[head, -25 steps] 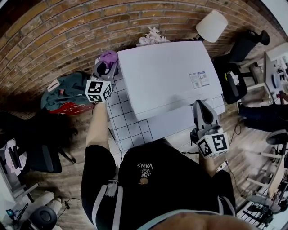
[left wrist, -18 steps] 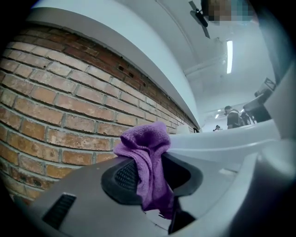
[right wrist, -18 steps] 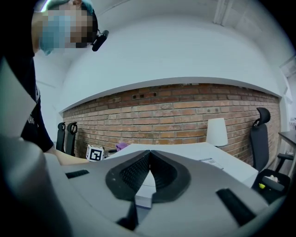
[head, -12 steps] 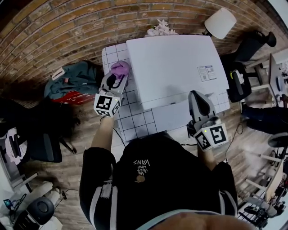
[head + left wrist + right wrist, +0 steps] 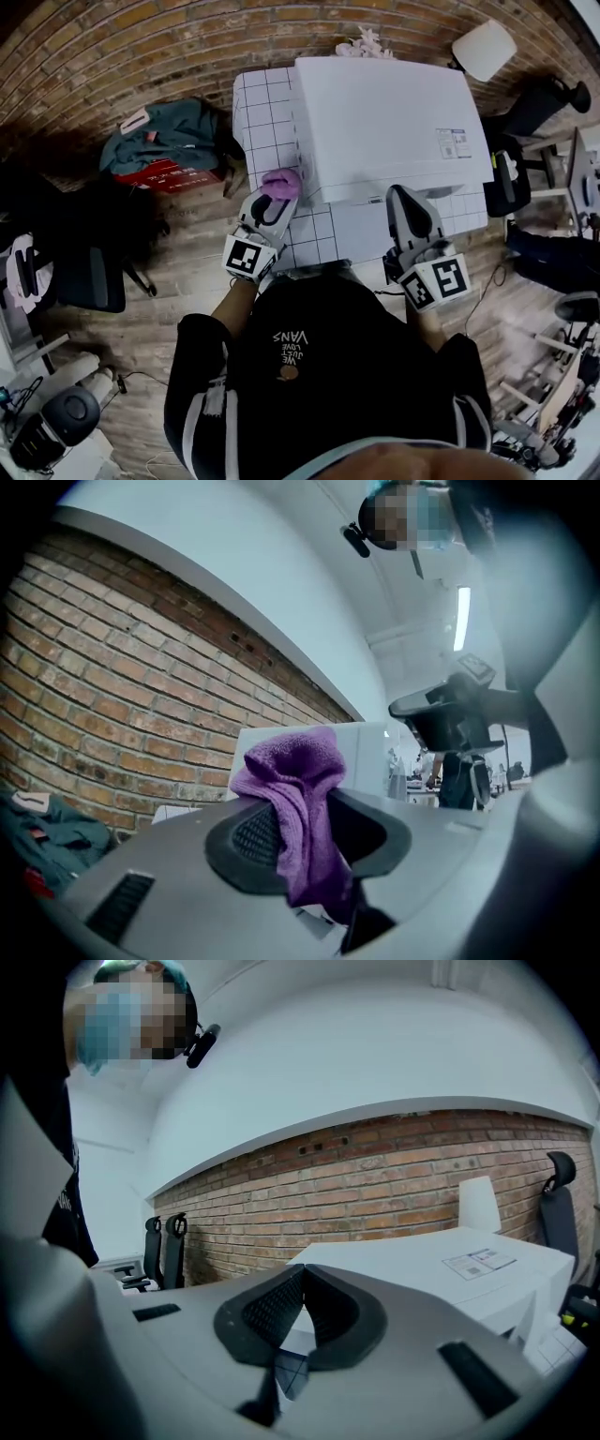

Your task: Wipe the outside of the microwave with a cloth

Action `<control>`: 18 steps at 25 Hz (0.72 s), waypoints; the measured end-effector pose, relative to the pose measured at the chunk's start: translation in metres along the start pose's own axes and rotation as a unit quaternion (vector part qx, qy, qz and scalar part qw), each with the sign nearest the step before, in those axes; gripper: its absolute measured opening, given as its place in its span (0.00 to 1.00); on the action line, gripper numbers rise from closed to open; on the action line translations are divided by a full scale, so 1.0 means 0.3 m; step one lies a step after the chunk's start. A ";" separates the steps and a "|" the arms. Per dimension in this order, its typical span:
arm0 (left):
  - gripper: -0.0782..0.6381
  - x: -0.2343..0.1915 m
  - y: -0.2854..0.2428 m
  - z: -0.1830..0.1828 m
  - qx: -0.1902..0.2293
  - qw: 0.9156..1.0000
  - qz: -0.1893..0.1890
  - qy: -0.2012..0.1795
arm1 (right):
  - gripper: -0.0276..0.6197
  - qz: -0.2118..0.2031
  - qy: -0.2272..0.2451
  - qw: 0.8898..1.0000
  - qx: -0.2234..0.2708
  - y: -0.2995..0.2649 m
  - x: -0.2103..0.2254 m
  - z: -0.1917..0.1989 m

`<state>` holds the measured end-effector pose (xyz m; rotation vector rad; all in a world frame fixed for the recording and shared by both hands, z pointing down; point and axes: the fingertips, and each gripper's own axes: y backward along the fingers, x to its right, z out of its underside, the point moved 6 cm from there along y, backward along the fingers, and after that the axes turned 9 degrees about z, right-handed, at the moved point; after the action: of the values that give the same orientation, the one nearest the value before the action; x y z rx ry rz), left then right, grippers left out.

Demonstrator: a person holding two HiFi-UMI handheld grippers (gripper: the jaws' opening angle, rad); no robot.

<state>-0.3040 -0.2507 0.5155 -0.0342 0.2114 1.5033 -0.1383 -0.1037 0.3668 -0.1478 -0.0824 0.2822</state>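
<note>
The white microwave (image 5: 389, 122) stands on a white gridded table (image 5: 267, 112); its top shows a small label. My left gripper (image 5: 277, 192) is shut on a purple cloth (image 5: 281, 181), held just off the microwave's front left corner. In the left gripper view the purple cloth (image 5: 295, 789) bunches between the jaws, with the microwave (image 5: 361, 742) behind it. My right gripper (image 5: 405, 199) is shut with nothing in it, poised at the microwave's front face. The right gripper view shows the closed jaws before the microwave (image 5: 450, 1274).
A brick wall (image 5: 141, 47) runs behind the table. A teal bag (image 5: 164, 141) and red box (image 5: 164, 175) lie on the floor to the left. Black office chairs (image 5: 66, 272) stand left and right. A white lamp shade (image 5: 483, 42) is at the back right.
My left gripper with the purple cloth has moved from the table's back left down along the microwave's left side to its front left corner. The right gripper stayed about in place.
</note>
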 end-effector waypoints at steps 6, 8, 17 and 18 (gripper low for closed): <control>0.30 0.077 -0.009 0.032 0.006 1.000 0.018 0.020 | 0.04 0.001 -0.001 1.000 -0.010 0.002 -0.022 0.019; 0.30 0.067 -0.034 0.033 0.012 0.999 0.019 0.024 | 0.04 0.004 0.002 1.000 -0.009 0.007 -0.018 0.014; 0.30 -0.193 -0.189 0.041 -0.002 1.000 0.011 -0.005 | 0.04 0.028 0.009 1.000 -0.011 0.025 0.039 -0.002; 0.30 -0.237 -0.217 0.041 -0.003 1.000 0.006 -0.007 | 0.04 0.031 0.009 0.999 -0.011 0.026 0.046 -0.002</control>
<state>-0.2418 -0.3233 0.5317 -0.0281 0.1958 1.5169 -0.1272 -0.0925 0.3656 -0.1756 -0.0628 0.3413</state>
